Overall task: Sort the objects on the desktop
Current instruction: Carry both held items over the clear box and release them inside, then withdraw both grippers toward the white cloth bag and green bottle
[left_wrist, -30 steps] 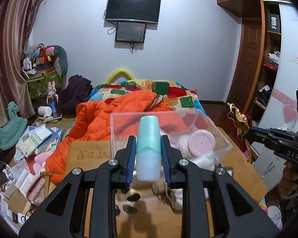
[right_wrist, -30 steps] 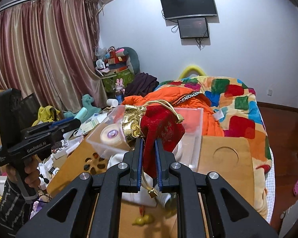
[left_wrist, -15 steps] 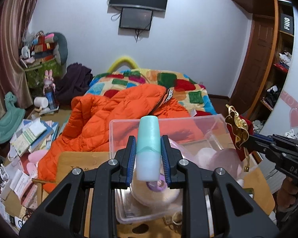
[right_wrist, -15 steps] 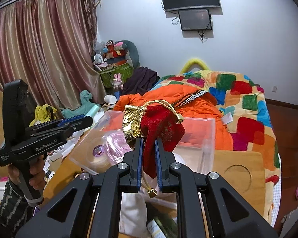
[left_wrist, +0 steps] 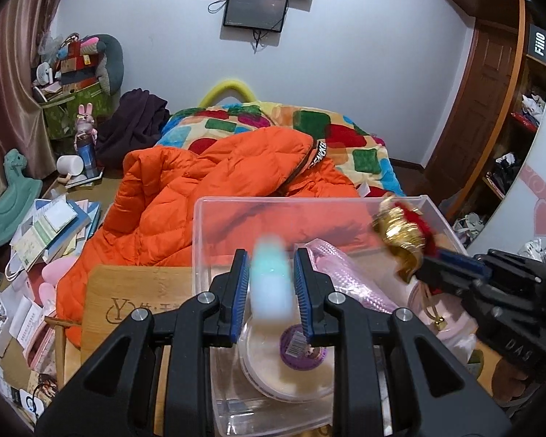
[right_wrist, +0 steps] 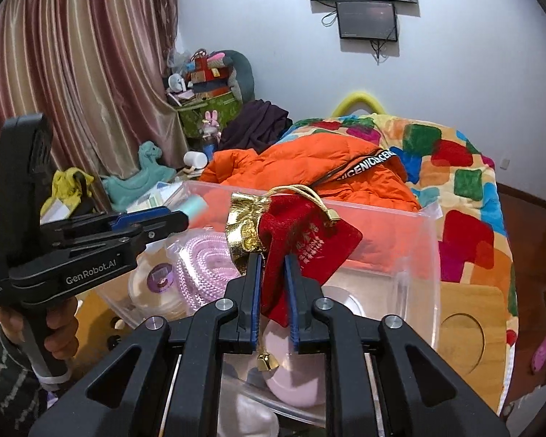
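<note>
My left gripper (left_wrist: 271, 255) hangs over the clear plastic bin (left_wrist: 309, 200) with a teal bottle (left_wrist: 271, 280) upright between its blue pads. The bottle looks blurred while the jaws are sharp. From the right wrist view the left gripper (right_wrist: 178, 216) comes in from the left, the teal bottle (right_wrist: 194, 205) poking out at its tip. My right gripper (right_wrist: 273, 258) has a red and gold drawstring pouch (right_wrist: 302, 240) between its pads over the bin (right_wrist: 382, 211); its jaws are opening slightly, still touching the cloth. The right gripper (left_wrist: 451, 256) and pouch (left_wrist: 400, 233) show at the bin's right side.
Inside the bin lie a round pale tub with a purple label (left_wrist: 284, 367), a coil of pink cord (right_wrist: 204, 266) and a pink lid (right_wrist: 295, 375). The bin stands on a wooden top (left_wrist: 134, 284). An orange jacket (left_wrist: 200, 189) lies behind; books (left_wrist: 51, 225) pile at left.
Both grippers have moved forward and down until they hang over the bin. The teal bottle sits a little lower between the left pads and has gone blurred. The pouch stays in the right pads.
</note>
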`<state>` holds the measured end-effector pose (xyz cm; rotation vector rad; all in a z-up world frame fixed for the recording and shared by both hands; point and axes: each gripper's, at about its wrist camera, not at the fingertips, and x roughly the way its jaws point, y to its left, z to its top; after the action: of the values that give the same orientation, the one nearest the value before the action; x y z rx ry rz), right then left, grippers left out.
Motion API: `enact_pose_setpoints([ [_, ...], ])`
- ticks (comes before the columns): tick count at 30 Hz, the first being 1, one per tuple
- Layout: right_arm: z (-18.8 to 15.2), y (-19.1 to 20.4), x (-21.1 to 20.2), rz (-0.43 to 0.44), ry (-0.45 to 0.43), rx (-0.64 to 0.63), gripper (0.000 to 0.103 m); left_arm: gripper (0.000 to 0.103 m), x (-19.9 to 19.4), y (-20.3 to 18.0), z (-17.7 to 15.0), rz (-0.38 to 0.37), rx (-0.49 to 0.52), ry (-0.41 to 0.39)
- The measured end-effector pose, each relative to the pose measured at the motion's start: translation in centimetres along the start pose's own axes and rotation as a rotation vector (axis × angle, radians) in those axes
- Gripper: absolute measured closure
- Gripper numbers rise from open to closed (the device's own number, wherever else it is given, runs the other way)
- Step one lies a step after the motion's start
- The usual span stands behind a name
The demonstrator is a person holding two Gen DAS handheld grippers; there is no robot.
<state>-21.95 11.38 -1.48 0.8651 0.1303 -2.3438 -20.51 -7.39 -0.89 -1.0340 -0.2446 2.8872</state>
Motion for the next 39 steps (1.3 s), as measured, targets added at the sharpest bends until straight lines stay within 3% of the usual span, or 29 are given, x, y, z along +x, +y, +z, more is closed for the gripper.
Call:
enact_pose_setpoints([
  [6,-0.1,1.7,-0.9,-0.037,-0.031,-0.078,0.086,0.079,-1.2,-0.6,0.1,-0.004,0.015,-0.022],
  [13,0.0,2.2,-3.6,-0.080,-0.076,-0.078,0.082,0.078,-3.5,-1.2,0.2,-0.022,0.022,-0.058],
  [16,-0.4,1.6,-5.1,-0.093,-0.097,-0.058,0.074,0.072,-4.6,-1.7,-0.2,-0.027,0.028,-0.069],
  [20,-1.5,0.9,-7.2,-0.114,-0.118,-0.036,0.073,0.066,-5.9,-2.8,-1.1,-0.026,0.048,-0.083],
  [22,-2.2,0.6,-8.0,-0.125,-0.119,-0.024,0.072,0.065,-6.2,-3.7,-1.8,-0.033,0.058,-0.077],
  [26,-3.8,-0.2,-9.0,-0.131,-0.116,0.011,0.071,0.050,-6.5,-4.9,-3.2,-0.035,0.065,-0.064],
  [30,-5.5,-1.1,-9.6,-0.157,-0.113,0.043,0.071,0.048,-6.5,-6.2,-4.7,-0.050,0.066,-0.036],
  [33,-6.9,-1.7,-9.9,-0.161,-0.108,0.069,0.071,0.039,-6.4,-6.7,-5.8,-0.066,0.048,-0.015],
  [39,-9.4,-2.7,-10.2,-0.120,-0.092,0.134,0.070,0.037,-5.9,-7.9,-7.7,-0.077,0.047,0.032],
])
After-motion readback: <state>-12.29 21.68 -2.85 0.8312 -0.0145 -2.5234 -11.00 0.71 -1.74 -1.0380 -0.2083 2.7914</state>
